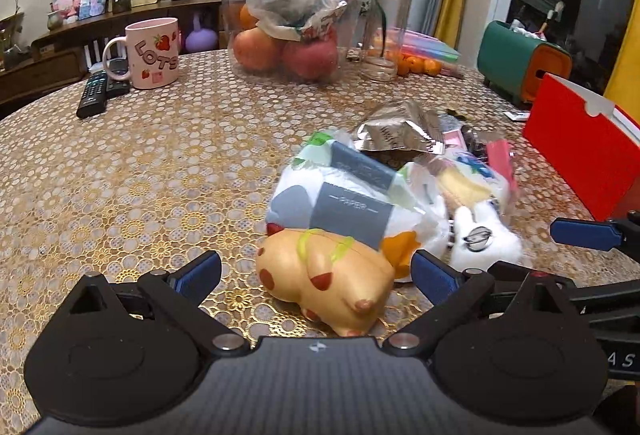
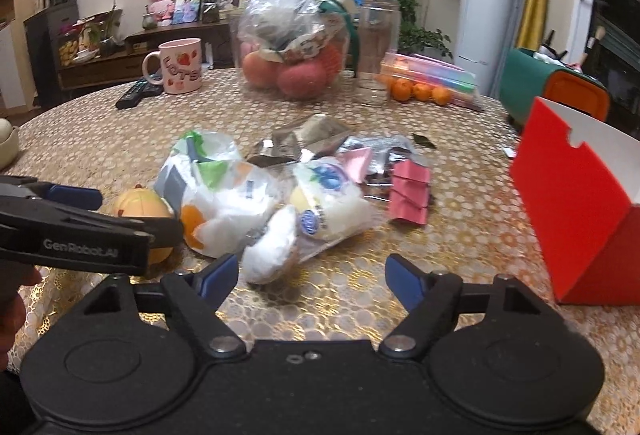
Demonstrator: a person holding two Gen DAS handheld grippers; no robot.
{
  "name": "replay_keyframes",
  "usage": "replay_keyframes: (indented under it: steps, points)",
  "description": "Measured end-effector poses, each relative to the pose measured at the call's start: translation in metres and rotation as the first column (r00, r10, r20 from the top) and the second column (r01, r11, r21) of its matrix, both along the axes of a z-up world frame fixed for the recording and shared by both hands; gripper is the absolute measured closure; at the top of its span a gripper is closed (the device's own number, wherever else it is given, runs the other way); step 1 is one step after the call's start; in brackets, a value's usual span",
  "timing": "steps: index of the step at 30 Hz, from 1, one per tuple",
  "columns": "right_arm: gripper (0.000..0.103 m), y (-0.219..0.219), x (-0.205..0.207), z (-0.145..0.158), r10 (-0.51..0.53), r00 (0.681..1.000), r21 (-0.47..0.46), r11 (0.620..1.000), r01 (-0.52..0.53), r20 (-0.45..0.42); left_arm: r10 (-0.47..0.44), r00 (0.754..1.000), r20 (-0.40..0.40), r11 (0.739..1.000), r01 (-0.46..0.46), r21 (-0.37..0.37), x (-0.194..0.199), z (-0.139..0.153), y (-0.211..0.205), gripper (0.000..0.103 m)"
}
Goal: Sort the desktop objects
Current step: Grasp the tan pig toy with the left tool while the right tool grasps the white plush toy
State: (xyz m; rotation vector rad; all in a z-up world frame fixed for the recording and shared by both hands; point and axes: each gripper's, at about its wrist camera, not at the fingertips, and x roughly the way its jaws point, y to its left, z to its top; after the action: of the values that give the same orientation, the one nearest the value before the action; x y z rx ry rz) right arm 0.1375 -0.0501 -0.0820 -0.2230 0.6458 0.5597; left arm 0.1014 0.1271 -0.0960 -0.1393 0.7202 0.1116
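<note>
**Both grippers spread, pile untouched**

While the left gripper (image 1: 316,267) sits low over the table (image 1: 140,175), its fingers are spread wide w/ nothing between the pads; the toy pig (image 1: 328,287) lies on its side in the gap, just ahead of the gripper body, not touched by either finger as far as the left wrist view shows.

Right gripper (image 2: 312,275) also released, fingers apart, bare tablecloth between them. A white plush (image 2: 272,251) lies just ahead of its left finger, apart from it.

Pile, mid-table:
- tissue packs (image 1: 340,195) in clear wrap, directly behind the pig, touching it
- white plush also seen from left wrist, right of the pig (image 1: 484,239)
- crumpled foil wrapper (image 1: 400,133) behind the tissue packs
- pink clips (image 2: 410,197) on the right edge of the pile, lying flat
- another clear bag (image 2: 328,195) w/ blue print, between tissue packs and clips

Red box (image 2: 576,211) stands open-topped at right, well apart from the pile, near the right gripper's side.

Far side of table: pink mug (image 1: 154,53), two remotes (image 1: 100,91) beside it, fruit bowl (image 1: 288,51) w/ plastic bag on top, empty glass jar (image 1: 386,27), small oranges (image 2: 416,91), green container (image 1: 520,63).

From right wrist view, left gripper's arm crosses in front of the pig; pig mostly hidden there.
</note>
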Motion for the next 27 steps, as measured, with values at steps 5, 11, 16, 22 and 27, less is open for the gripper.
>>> replay_keyframes:
  steps: [5,11,16,22,27]
  points:
    - [0.036,0.01,0.004,-0.005,0.024,1.0,-0.007,1.0,-0.024,-0.002,0.009,1.0,0.0,0.999,-0.009,-0.031,-0.001,-0.005,0.011,0.002]
    - [0.053,0.016,0.006,-0.009,0.039,0.999,-0.021,0.999,-0.039,-0.001,-0.022,1.0,0.012,0.999,0.023,-0.047,-0.001,-0.005,0.011,0.013]
    - [0.063,0.017,0.005,-0.01,0.042,0.999,-0.02,0.999,-0.043,-0.009,-0.05,0.999,0.01,0.999,0.05,-0.017,-0.001,-0.004,0.003,0.029]
    - [0.073,0.017,0.002,-0.008,0.048,0.999,-0.014,0.999,-0.048,-0.005,-0.033,0.999,-0.004,0.999,0.033,0.015,-0.004,-0.001,-0.003,0.031]
    - [0.076,0.013,0.002,-0.003,0.035,0.999,0.014,0.999,-0.035,-0.008,-0.02,1.0,-0.001,1.0,0.02,0.012,-0.01,0.006,-0.004,0.032]
